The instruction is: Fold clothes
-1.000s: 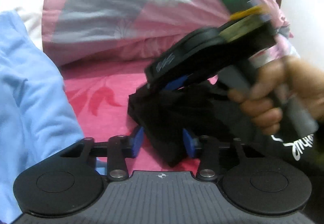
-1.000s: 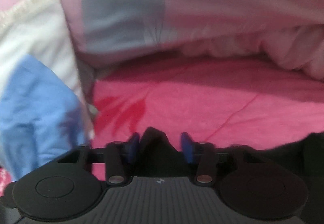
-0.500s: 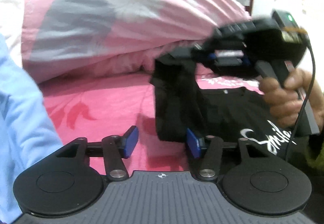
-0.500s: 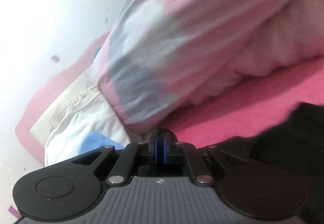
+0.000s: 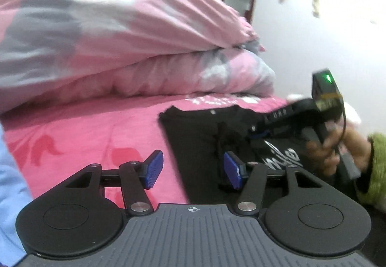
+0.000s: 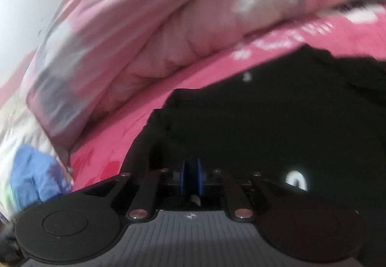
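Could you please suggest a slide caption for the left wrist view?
Open left tool hovers at the edge of a black T-shirt on the pink bedsheet while the right tool works nearby.

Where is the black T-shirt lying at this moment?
In the left wrist view the black T-shirt lies on the pink bedsheet, right of centre, in front of the quilt; the right gripper is over it.

Your black T-shirt with white script lettering lies partly folded, mostly flat on the pink bedsheet, below the quilt.
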Available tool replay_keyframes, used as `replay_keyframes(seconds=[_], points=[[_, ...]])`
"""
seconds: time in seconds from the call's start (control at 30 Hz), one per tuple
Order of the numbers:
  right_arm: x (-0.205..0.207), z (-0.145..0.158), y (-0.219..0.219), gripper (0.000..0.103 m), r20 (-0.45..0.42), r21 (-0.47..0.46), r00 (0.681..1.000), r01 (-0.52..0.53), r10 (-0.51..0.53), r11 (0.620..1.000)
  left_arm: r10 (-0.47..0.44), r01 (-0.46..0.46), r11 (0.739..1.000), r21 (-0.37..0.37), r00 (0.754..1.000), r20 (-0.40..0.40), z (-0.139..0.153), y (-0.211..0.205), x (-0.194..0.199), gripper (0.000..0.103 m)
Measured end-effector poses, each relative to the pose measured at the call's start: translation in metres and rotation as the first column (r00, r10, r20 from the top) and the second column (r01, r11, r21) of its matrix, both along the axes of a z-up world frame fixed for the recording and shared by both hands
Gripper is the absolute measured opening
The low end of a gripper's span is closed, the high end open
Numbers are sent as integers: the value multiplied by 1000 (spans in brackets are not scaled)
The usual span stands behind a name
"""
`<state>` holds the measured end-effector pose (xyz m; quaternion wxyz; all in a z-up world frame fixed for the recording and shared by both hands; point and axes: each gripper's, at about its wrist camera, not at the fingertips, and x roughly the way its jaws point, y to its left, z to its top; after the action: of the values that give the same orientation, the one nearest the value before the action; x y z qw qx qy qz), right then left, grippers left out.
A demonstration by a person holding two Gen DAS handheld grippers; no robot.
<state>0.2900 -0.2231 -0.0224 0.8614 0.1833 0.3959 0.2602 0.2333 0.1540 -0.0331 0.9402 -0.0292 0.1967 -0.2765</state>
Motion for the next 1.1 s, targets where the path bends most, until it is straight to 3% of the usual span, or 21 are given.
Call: replay_keyframes(seconds=[0.1, 0.17, 0.23, 0.5, 0.6, 0.63, 0.7, 0.73, 0.93, 1.0, 1.07, 1.1], points=[[-7, 9, -6, 26, -10, 20, 1000, 20, -20, 1000, -34, 32, 997, 70, 999, 19, -2, -15, -5, 56], [-13, 15, -6, 41, -23, 33, 999, 23, -22, 999, -52, 48, 992, 115, 998, 36, -4, -23, -9, 56], [-20, 19, -5, 46, -53, 40, 998, 16, -14, 999, -66, 56, 986, 155, 996, 59, -5, -30, -14, 56], [-37, 16, 20, 46, -150, -11, 984, -103, 100, 995, -95, 50, 938, 342, 989, 116, -15, -60, -27, 56], [-45, 12, 43, 46, -136, -80, 978, -168, 157, 982, -83, 38, 926, 376, 991, 105, -19, -64, -26, 52], [-48, 9, 50, 44, -122, -115, 977, -190, 176, 975, -76, 34, 925, 379, 992, 97, -20, -63, -24, 50], [-54, 6, 61, 28, -87, -201, 973, -225, 212, 953, -62, 26, 923, 385, 995, 82, -21, -63, -22, 47], [-58, 7, 64, 6, -56, -266, 973, -229, 222, 937, -55, 22, 921, 388, 996, 74, -22, -62, -20, 45], [-60, 24, 53, 4, 52, -400, 978, -167, 204, 901, -12, 0, 914, 407, 1000, 27, -25, -60, -13, 43], [-59, 29, 49, 13, 80, -430, 979, -136, 188, 893, 3, -8, 911, 413, 1000, 12, -27, -59, -10, 43], [-58, 33, 45, 32, 109, -458, 979, -105, 173, 883, 18, -15, 908, 420, 1000, -4, -28, -59, -8, 43], [-58, 35, 43, 36, 123, -472, 978, -89, 166, 877, 21, -16, 907, 422, 1000, -6, -28, -58, -7, 43]])
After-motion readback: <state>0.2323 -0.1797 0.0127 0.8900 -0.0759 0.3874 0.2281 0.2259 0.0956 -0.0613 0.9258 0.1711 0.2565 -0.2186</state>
